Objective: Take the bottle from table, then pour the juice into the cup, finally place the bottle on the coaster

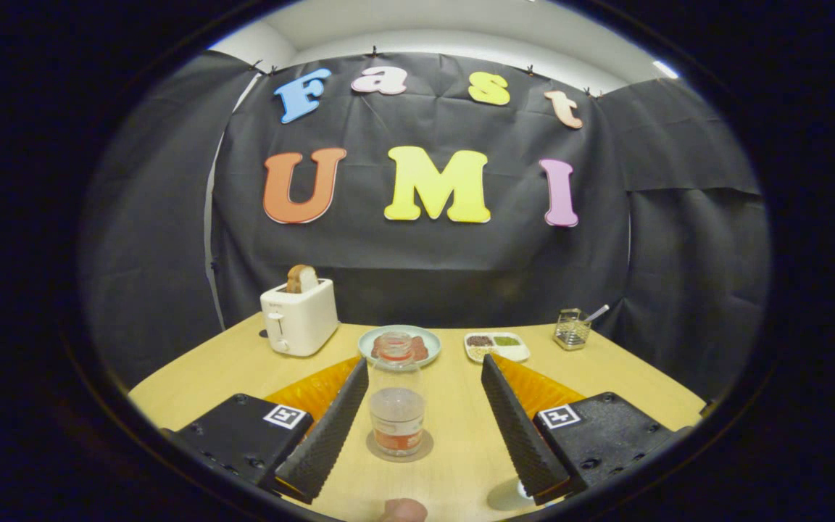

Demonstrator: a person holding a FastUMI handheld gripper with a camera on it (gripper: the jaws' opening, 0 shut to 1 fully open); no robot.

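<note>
Light wooden table (243, 370) carries a white toaster (298, 317) at its far left corner, a round plate (399, 344) of food at the middle rear, a divided white dish (497, 347) beside it, and a small metal holder (572, 329) further right. Nearer, a clear bottle (396, 395) stands upright on a round coaster (399, 446), between the spread fingers of the gripper (425, 406), touched by neither.

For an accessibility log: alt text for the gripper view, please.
The gripper is open, its fingers flanking a clear bottle standing on a round coaster on a wooden table. Beyond stand a plate, toaster and divided dish.
</note>
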